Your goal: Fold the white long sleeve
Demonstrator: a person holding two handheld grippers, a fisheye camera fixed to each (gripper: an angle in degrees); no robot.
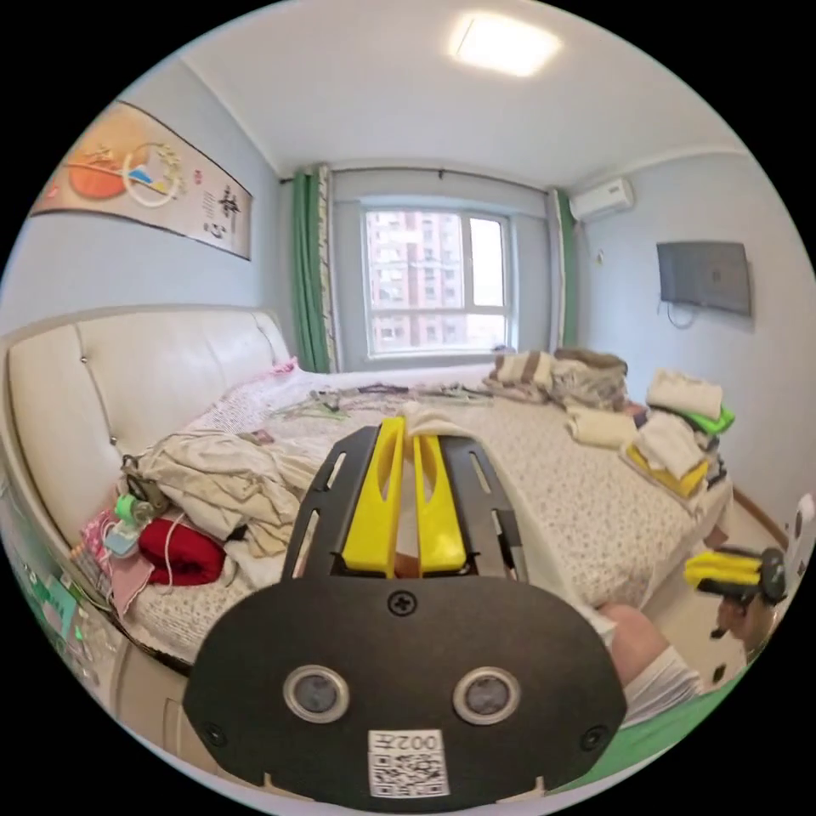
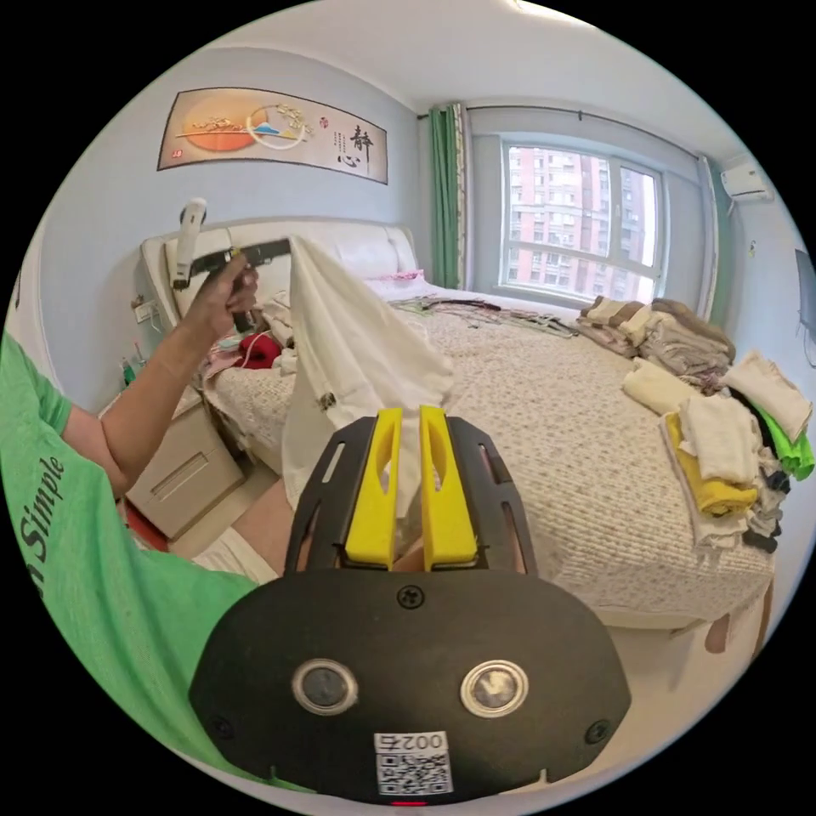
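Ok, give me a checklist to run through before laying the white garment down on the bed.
1. Right hand-held gripper clamped on the white long sleeve: ok, cloth sits between its yellow jaws.
2. Left hand-held gripper holding the other end: ok, raised by the person's hand, cloth hanging from it.
3. Garment off the bed: ok, it hangs in the air between the grippers.
4. Garment spread flat: not ok, it droops bunched.
5. Landing spot on the bedspread: ok, the middle is bare; folded stacks sit along the far edge.
6. Sleeves located: cannot tell.
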